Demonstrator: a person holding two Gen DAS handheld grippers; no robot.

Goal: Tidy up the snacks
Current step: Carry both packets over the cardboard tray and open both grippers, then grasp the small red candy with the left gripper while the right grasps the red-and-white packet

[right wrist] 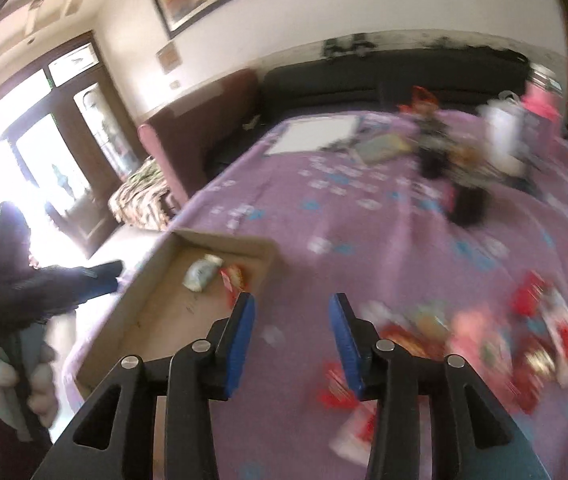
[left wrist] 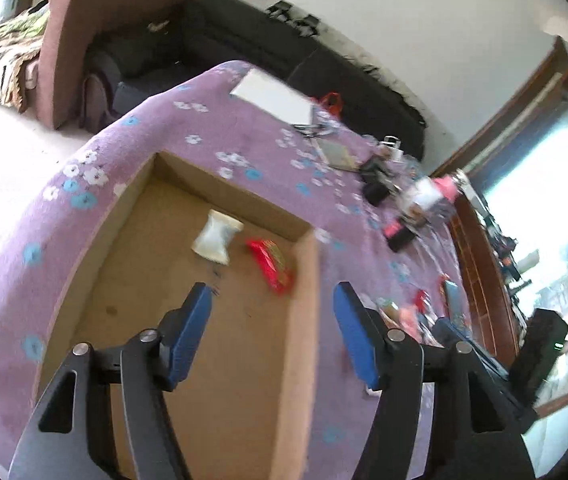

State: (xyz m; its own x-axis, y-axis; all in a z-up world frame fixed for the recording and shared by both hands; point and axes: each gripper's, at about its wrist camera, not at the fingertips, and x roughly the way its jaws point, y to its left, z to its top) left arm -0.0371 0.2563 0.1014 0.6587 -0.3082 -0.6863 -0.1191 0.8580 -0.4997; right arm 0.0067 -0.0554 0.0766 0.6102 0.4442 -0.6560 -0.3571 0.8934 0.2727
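Observation:
An open cardboard box (left wrist: pixel 304 320) sits on the purple flowered cloth. Inside it lie a white snack packet (left wrist: pixel 216 237) and a red snack packet (left wrist: pixel 271 265). My left gripper (left wrist: pixel 271 296) hangs open above the box's right wall with nothing between its blue pads. In the right wrist view the same box (right wrist: pixel 223 240) holds the white packet (right wrist: pixel 200 274) and the red packet (right wrist: pixel 232 279). My right gripper (right wrist: pixel 292 305) is open and empty, just right of the box. A blurred heap of red and pink snack packets (right wrist: pixel 484 344) lies to its right.
A white board (left wrist: pixel 271 98), a notebook (left wrist: pixel 338 154), black items (left wrist: pixel 376 184) and a pink bottle (left wrist: pixel 446 188) clutter the far side of the table. Dark sofa (left wrist: pixel 243 36) behind. A hand (right wrist: pixel 39 376) holds the left gripper at the left edge of the right wrist view.

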